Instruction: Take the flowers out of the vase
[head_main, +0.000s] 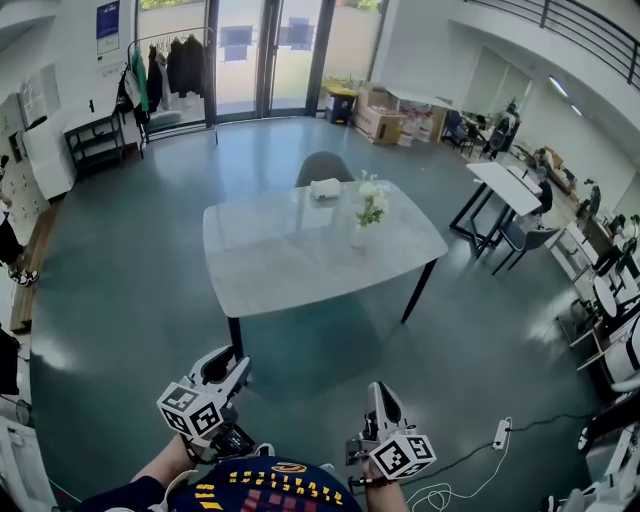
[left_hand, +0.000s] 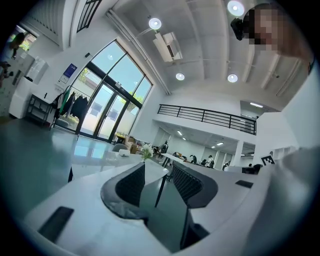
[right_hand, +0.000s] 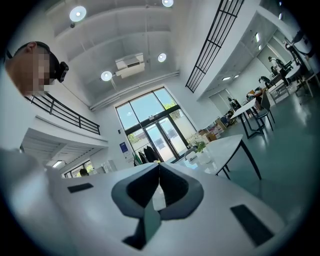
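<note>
A small vase (head_main: 358, 237) holding white flowers (head_main: 371, 203) stands far off on the grey table (head_main: 280, 270). Nearer, the left gripper (left_hand: 157, 172) gapes empty and the right gripper (right_hand: 159, 167) is pinched closed on nothing.

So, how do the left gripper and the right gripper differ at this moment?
The left gripper has its jaws apart; the right gripper has them together. The left gripper points almost at the flowers; the right gripper points left of them. Both are empty, short of the table.
</note>
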